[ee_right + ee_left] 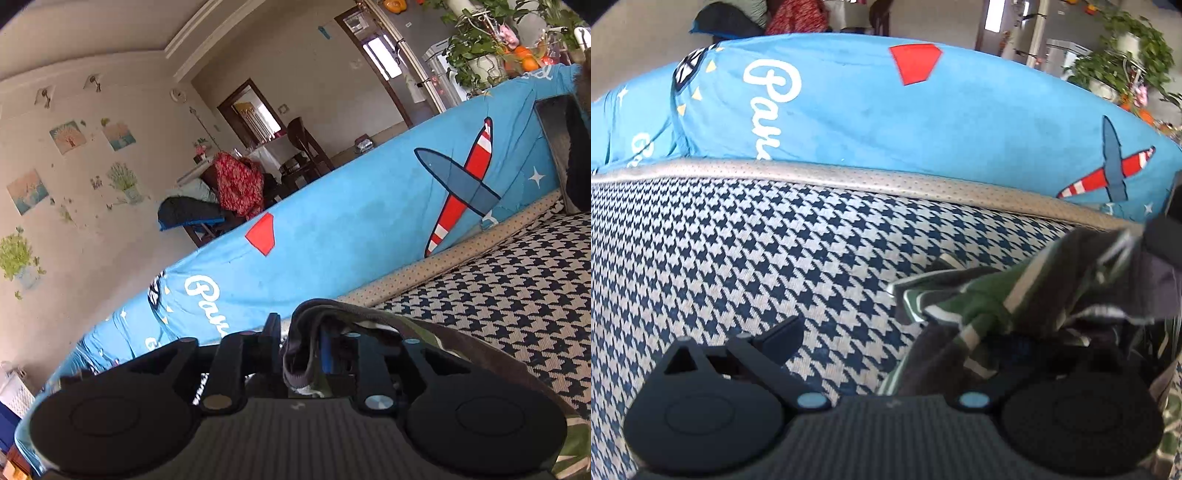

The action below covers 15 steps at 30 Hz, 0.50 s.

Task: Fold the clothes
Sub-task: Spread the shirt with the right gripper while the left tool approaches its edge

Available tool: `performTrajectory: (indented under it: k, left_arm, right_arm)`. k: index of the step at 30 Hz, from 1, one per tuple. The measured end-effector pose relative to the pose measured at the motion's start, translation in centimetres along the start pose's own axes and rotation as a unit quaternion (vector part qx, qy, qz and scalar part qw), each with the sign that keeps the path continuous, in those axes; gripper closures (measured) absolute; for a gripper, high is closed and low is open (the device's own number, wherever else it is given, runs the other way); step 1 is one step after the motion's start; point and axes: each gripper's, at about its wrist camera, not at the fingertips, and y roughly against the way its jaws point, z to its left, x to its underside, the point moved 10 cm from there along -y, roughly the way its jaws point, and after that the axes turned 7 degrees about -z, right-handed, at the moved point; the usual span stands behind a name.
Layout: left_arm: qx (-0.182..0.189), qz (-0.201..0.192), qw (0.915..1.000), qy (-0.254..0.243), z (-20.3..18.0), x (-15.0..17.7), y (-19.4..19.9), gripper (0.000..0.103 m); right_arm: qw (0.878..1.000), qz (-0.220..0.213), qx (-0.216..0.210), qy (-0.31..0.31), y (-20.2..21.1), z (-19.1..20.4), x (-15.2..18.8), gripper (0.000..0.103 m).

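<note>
A dark grey and green garment with white stripes [990,306] lies bunched on the houndstooth sofa seat [738,258], at the right of the left wrist view. My left gripper [901,332] stands wide open. Its left finger [779,336] is bare over the seat, and its right finger is hidden under the cloth. In the right wrist view my right gripper [299,347] is shut on a bunched grey hem of the garment [303,332], held just above the seat; the rest drapes over the right finger. A blurred dark shape [1165,240] sits where the cloth rises at the far right.
A blue cover printed with planes and white lettering [868,110] hangs over the sofa back behind the seat. A beige piped edge [849,173] runs between them. Beyond the sofa are chairs with piled clothes [236,184] and potted plants [476,44].
</note>
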Motion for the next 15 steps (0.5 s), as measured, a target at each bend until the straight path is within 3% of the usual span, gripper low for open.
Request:
performTrajectory:
  k: [4, 8, 13, 15]
  left_arm:
    - [-0.013, 0.011, 0.9996, 0.02, 1.9, -0.2, -0.5, 0.0]
    - [-0.028, 0.006, 0.9991, 0.03, 3.3, -0.5, 0.0, 0.0]
    - [-0.044, 0.007, 0.9988, 0.021, 4.0, -0.3, 0.1, 0.0]
    - [-0.045, 0.009, 0.9987, 0.022, 3.9, -0.1, 0.2, 0.0]
  right_arm:
    - [0.996, 0.046, 0.031, 0.063, -0.4, -0.2, 2.2, 0.071]
    - [0.992, 0.083, 0.034, 0.09, -0.2, -0.5, 4.1, 0.069]
    - [0.983, 0.135, 0.031, 0.119, 0.0, -0.3, 7.0, 0.052]
    - [0.978, 0.16, 0.03, 0.133, -0.1, -0.2, 8.4, 0.051]
